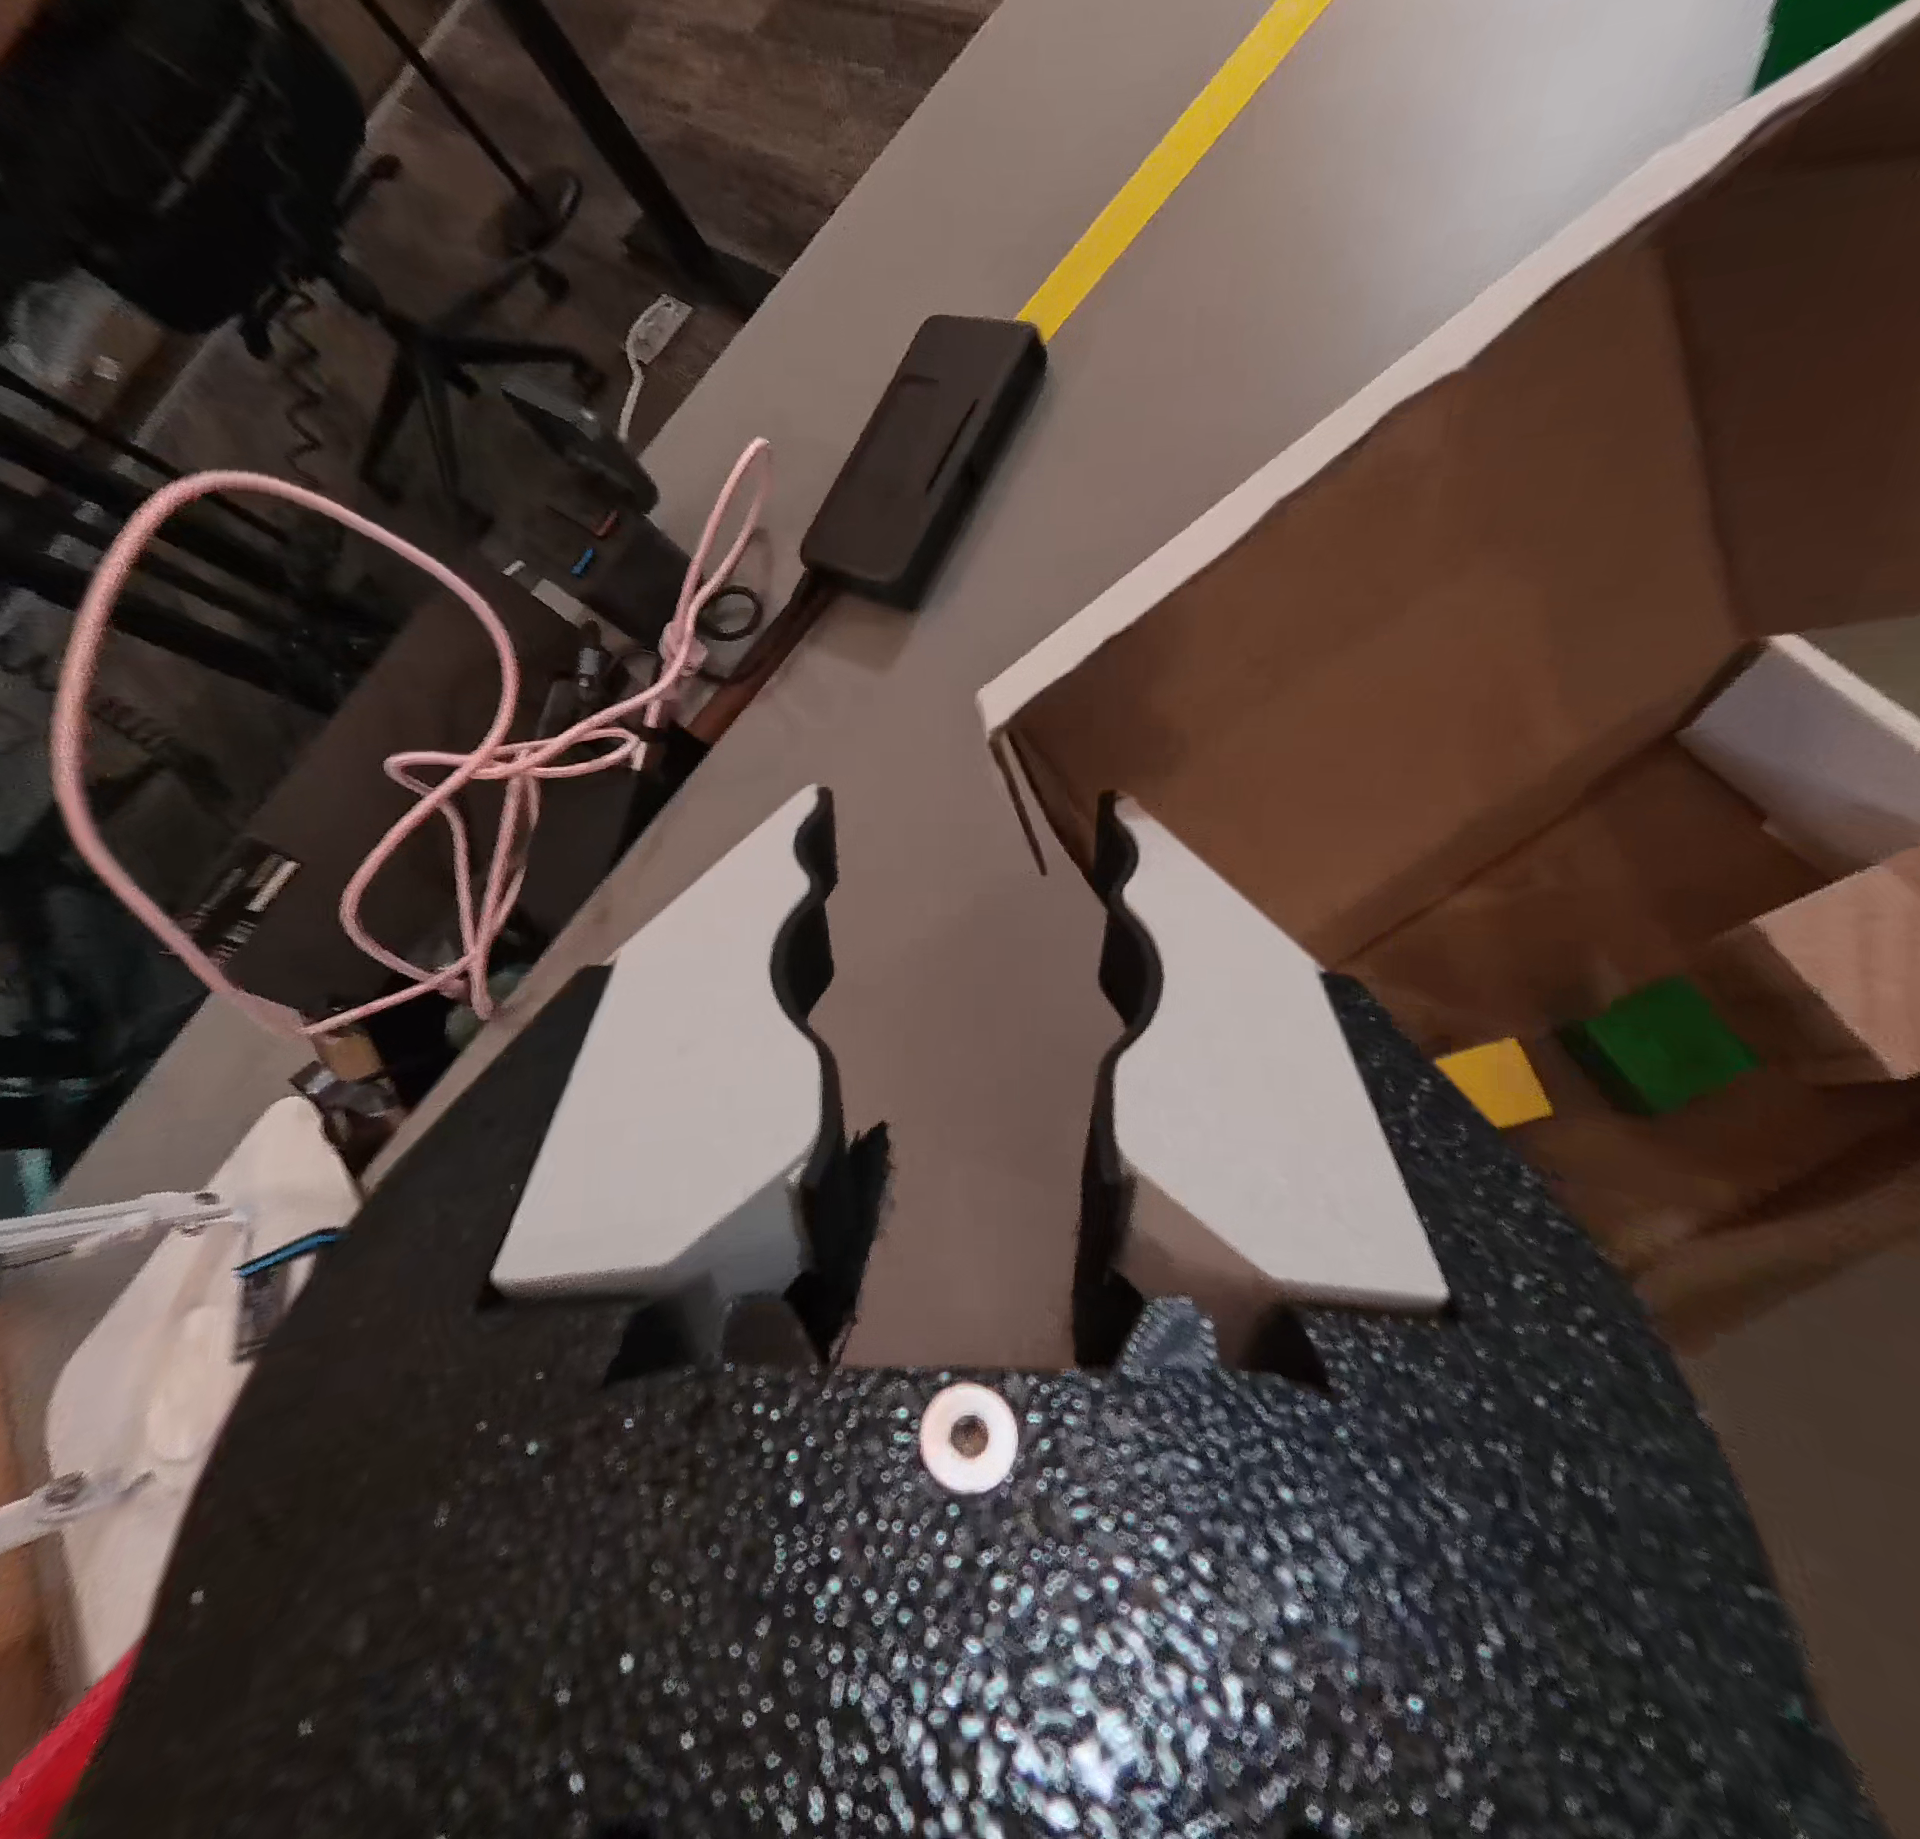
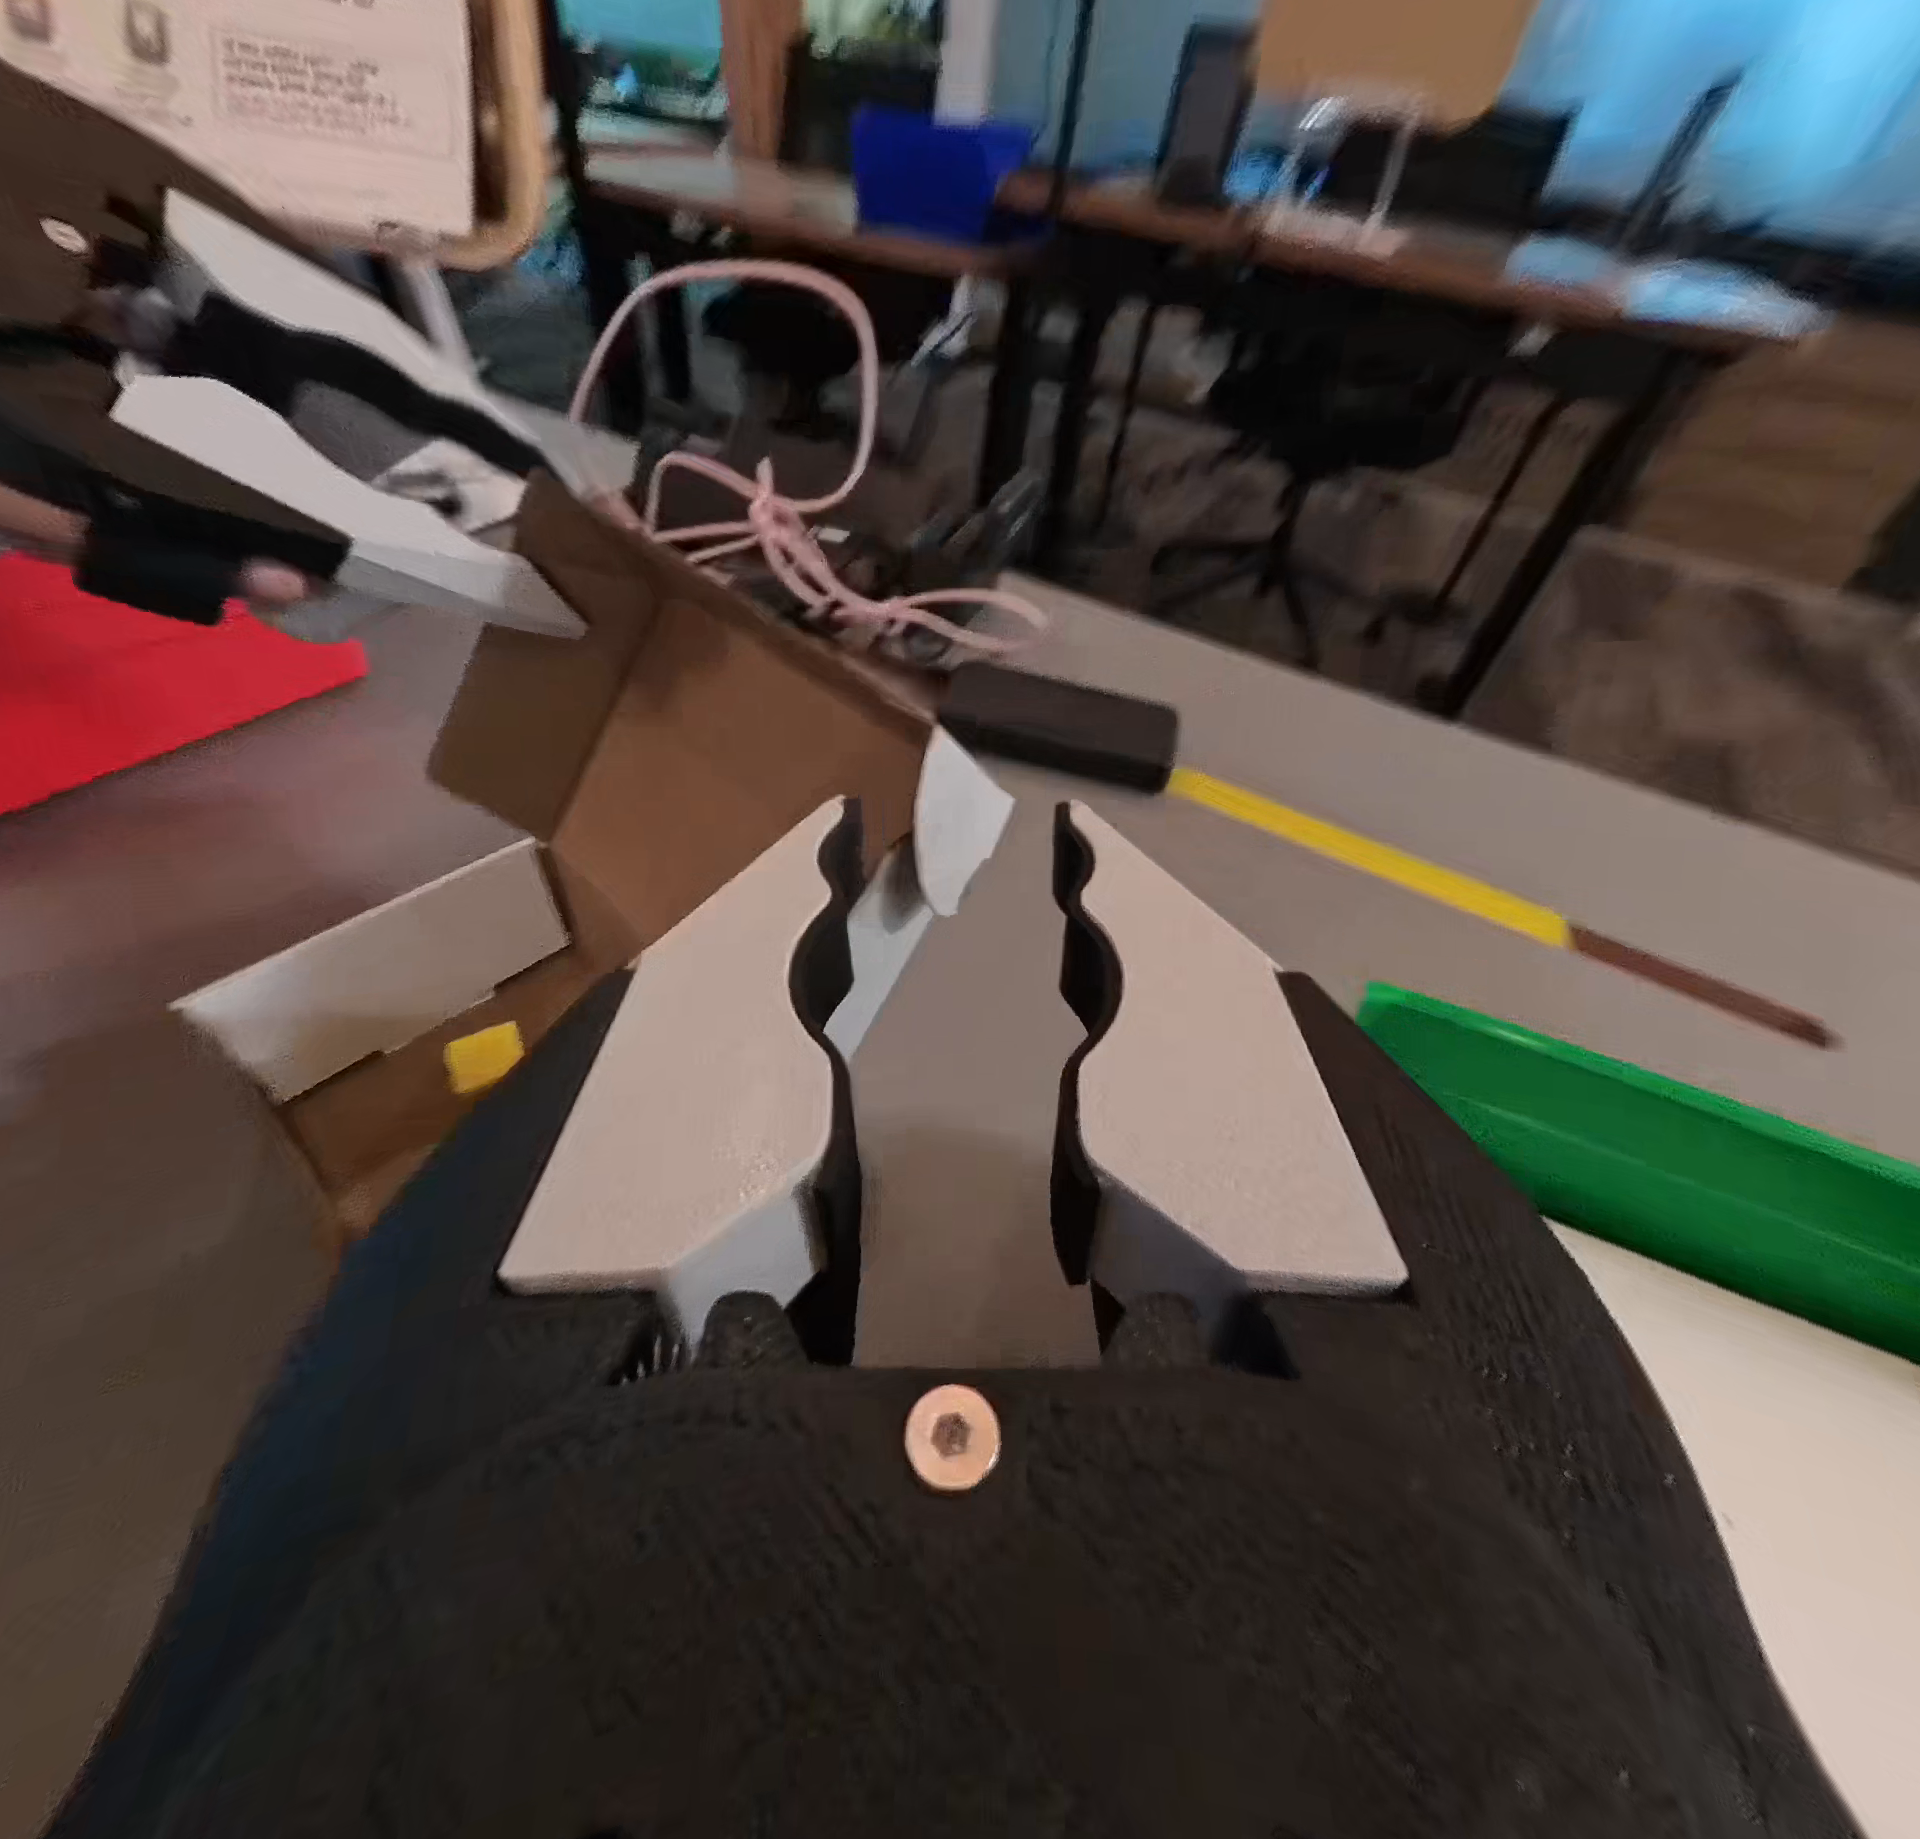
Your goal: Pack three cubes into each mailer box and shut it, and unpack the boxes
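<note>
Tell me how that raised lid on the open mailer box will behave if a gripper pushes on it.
The lid looks like thin creased cardboard, so it probably swings on its fold rather than resisting. Its side flap hangs loose and may buckle. The box seems light and could slide.

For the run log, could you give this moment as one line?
mailer box: lid up | yellow cube inside | left gripper: open | right gripper: open

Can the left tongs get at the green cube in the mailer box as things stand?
Probably yes. The left tongs are open and empty, the mailer box has its lid raised, and the green cube lies uncovered inside, beside the yellow cube.
</note>
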